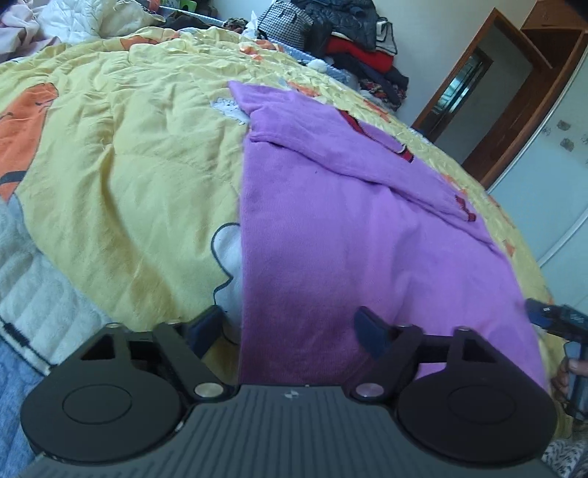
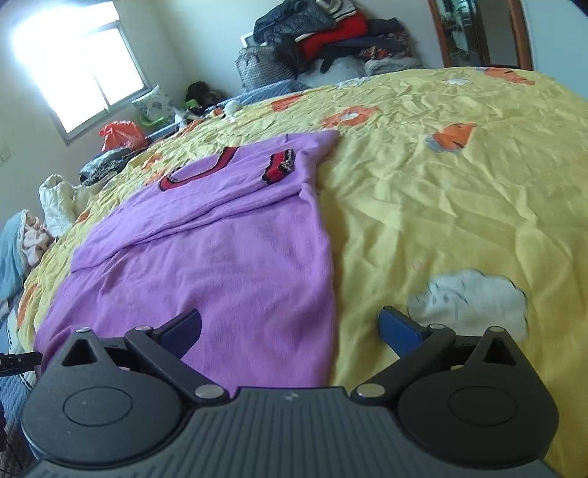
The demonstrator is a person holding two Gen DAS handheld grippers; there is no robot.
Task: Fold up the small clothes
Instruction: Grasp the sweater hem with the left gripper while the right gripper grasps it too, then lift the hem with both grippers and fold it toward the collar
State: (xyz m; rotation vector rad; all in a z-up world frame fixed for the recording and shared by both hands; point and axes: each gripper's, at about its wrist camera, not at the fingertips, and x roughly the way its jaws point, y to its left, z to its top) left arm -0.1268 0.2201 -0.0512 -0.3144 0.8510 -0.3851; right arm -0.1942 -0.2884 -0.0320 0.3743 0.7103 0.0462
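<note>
A purple sweater [image 1: 352, 228] with red and black trim lies flat on the yellow bedspread [image 1: 128, 176], its sleeves folded in over the body. My left gripper [image 1: 290, 331] is open, its jaws straddling the sweater's near left edge at the hem. In the right wrist view the same sweater [image 2: 228, 257] shows its red collar [image 2: 198, 172] and a red cuff [image 2: 279, 165]. My right gripper [image 2: 290, 331] is open, straddling the sweater's near right edge. The right gripper also shows at the left view's right edge [image 1: 558, 320].
A pile of dark and red clothes [image 2: 330, 33] and a checked bag [image 2: 261, 66] sit at the far side of the bed. A window [image 2: 81, 66], an orange bag [image 2: 121, 136] and bedding [image 2: 22, 250] lie to the left. A wooden door frame [image 1: 488, 92] stands at the right.
</note>
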